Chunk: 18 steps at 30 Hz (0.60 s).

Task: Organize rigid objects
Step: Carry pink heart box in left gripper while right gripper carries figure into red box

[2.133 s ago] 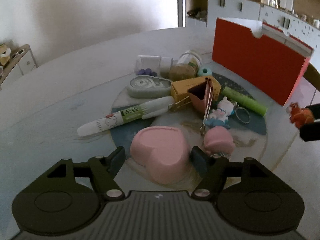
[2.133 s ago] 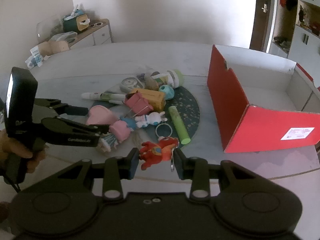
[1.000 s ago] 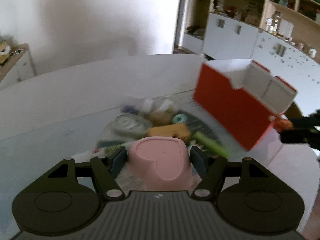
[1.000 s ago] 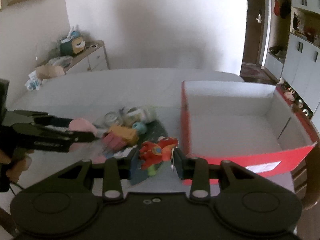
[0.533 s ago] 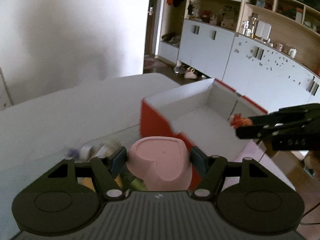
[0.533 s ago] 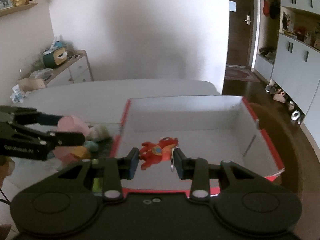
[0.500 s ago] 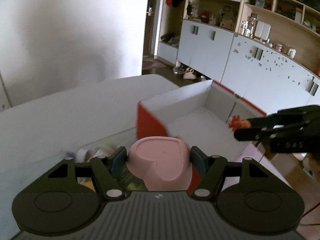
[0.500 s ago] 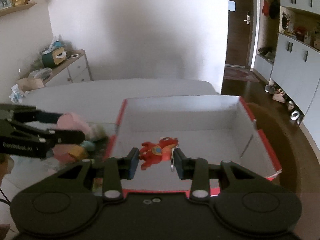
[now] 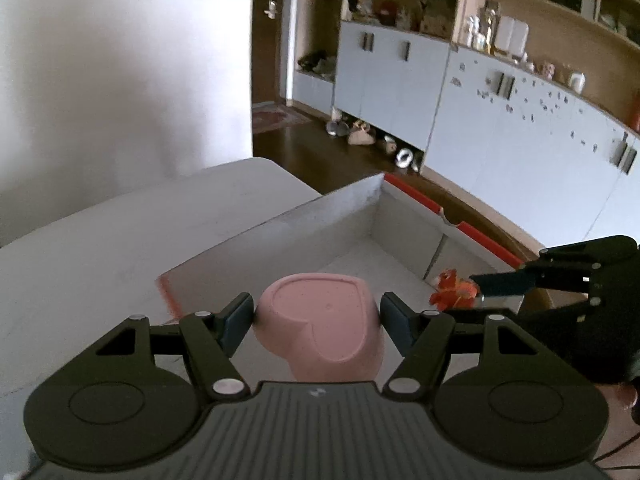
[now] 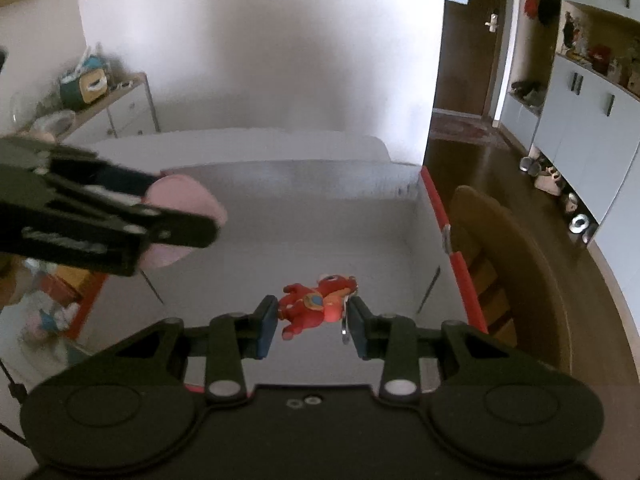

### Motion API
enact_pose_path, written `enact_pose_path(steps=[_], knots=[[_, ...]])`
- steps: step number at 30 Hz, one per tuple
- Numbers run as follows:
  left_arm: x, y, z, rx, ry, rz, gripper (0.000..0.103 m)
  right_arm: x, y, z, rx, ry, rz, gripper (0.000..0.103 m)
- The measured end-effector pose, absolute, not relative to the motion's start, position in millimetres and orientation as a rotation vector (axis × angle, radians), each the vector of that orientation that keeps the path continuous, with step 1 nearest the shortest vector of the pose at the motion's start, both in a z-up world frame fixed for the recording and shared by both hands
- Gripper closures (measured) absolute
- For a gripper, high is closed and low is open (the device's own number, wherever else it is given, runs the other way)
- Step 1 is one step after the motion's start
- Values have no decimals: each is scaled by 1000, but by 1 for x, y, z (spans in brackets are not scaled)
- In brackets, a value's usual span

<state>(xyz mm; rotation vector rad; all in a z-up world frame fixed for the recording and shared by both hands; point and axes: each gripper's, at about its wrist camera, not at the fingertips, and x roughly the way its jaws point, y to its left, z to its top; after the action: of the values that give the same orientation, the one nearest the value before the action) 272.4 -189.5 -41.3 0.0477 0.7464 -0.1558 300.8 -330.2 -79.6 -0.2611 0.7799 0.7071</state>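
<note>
My left gripper [image 9: 318, 316] is shut on a pink heart-shaped box [image 9: 320, 320] and holds it above the near corner of the red box [image 9: 404, 188] with a white inside. My right gripper [image 10: 312, 324] is shut on a red toy keychain [image 10: 316, 304] and holds it over the open red box [image 10: 436, 204]. The right gripper also shows in the left wrist view [image 9: 476, 294] with the keychain [image 9: 454, 292]. The left gripper with the pink box [image 10: 184, 200] shows at the left of the right wrist view.
The box stands on a white table [image 9: 120, 240]. Leftover small objects [image 10: 48, 304] lie on the table left of the box. A wooden chair [image 10: 492, 240] stands right of the box. Cabinets [image 9: 500, 120] line the far wall.
Both grippers have moved further over the red box, each still holding its object. The pile on the table has dropped out of the left wrist view.
</note>
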Motion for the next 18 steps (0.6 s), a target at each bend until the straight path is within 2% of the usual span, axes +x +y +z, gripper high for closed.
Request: enact_pose_path(steps=[18], knots=[[382, -240, -116, 136, 962, -133, 33, 337, -314, -114, -366, 934, 747, 66]])
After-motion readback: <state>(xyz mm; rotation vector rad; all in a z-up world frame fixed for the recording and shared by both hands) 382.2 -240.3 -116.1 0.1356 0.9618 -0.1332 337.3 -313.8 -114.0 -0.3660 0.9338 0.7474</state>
